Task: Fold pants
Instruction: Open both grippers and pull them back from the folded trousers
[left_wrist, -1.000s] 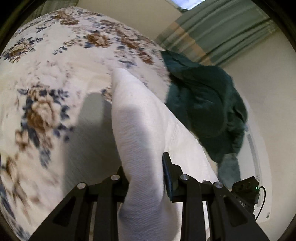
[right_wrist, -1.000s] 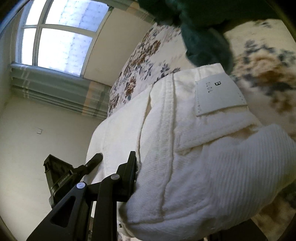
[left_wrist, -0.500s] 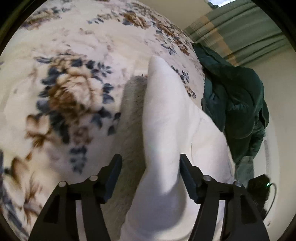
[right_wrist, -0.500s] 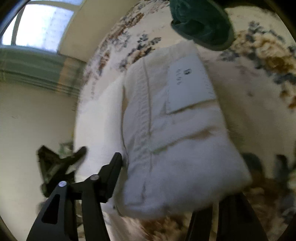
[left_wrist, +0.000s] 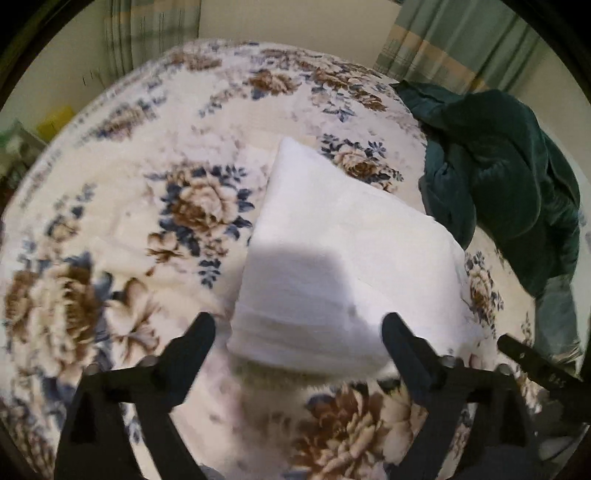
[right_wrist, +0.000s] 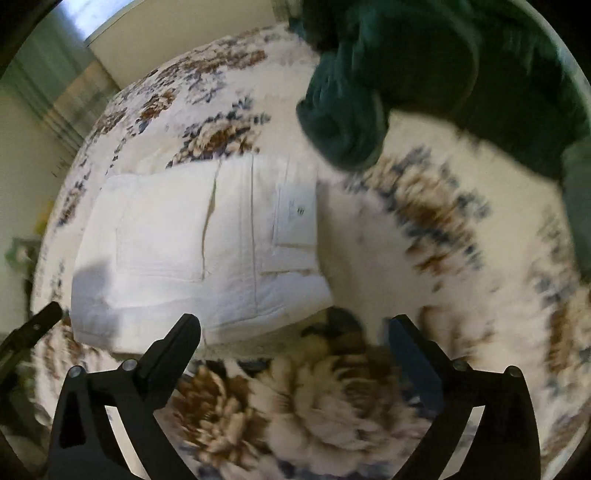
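The white pants (left_wrist: 343, 258) lie folded in a thick rectangle on the floral bedspread (left_wrist: 110, 206). In the right wrist view the pants (right_wrist: 207, 251) show a back pocket and a white label patch (right_wrist: 295, 218). My left gripper (left_wrist: 299, 332) is open and empty, just short of the near edge of the fold. My right gripper (right_wrist: 295, 332) is open and empty, hovering over the bedspread by the fold's near right corner. The tip of the right gripper (left_wrist: 535, 365) shows at the right of the left wrist view.
A dark green garment (left_wrist: 498, 177) is heaped on the bed to the right of the pants; it also shows in the right wrist view (right_wrist: 406, 74). Curtains (left_wrist: 461, 40) and a wall stand behind the bed. The bedspread (right_wrist: 443, 258) spreads around the fold.
Both grippers have let go of the white pants, opened wide and pulled back. The folded pants now rest flat on the bed.
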